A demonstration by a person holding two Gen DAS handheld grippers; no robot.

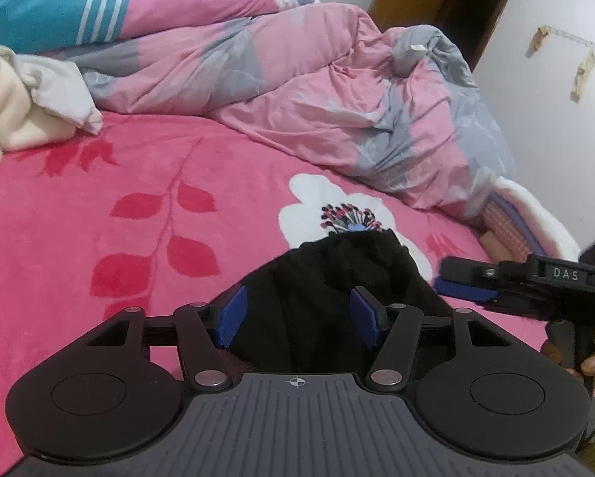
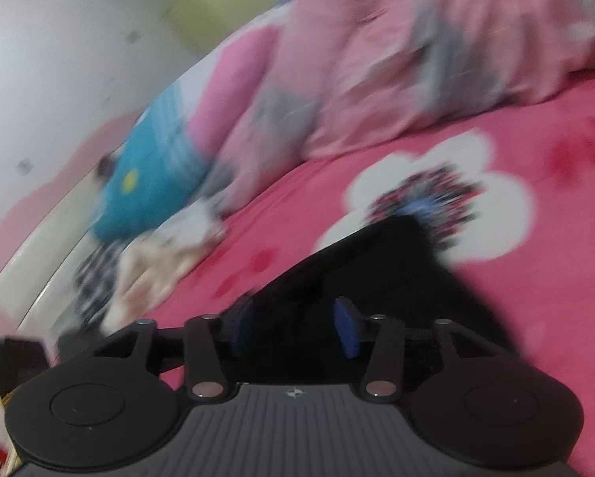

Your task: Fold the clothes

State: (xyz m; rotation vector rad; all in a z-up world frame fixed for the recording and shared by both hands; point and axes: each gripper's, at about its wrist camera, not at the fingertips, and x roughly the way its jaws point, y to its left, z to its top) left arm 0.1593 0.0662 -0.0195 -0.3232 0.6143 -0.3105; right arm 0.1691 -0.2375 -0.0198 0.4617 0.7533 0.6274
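Bedroom, white walls, bed covered by a hot-pink fleece blanket (image 1: pixel 99 206) printed with red leaf sprigs and a big white flower.

Left gripper (image 1: pixel 297 314): blue-padded fingers (image 1: pixel 230 314) spread wide, nothing clamped. The crumpled black fabric garment (image 1: pixel 337 278) lies on the blanket directly under and between the fingers; its far edge reaches the white flower's dark centre. Can't tell if the pads touch the cloth.

Right gripper (image 2: pixel 295 326): its own view is motion-blurred. Fingers stand apart with the black garment (image 2: pixel 396 278) filling the gap and running off to the right; can't tell from that view whether anything is pinched. In the left wrist view the same gripper (image 1: pixel 462 278) sits at the right edge, black body, blue pads stacked close together, tip just beside the garment's right edge; grip on cloth not visible. A hand (image 1: pixel 593 363) wraps its handle.

Outward: far side of the bed holds a rumpled pink-and-grey quilt (image 1: pixel 317 91). Far left, a teal pillow with white stripes and a yellow dot (image 1: pixel 39 0); below it a cream fluffy blanket (image 1: pixel 7 111) bunched at the left edge. Brown wooden door (image 1: pixel 448 8) in the far right wall.
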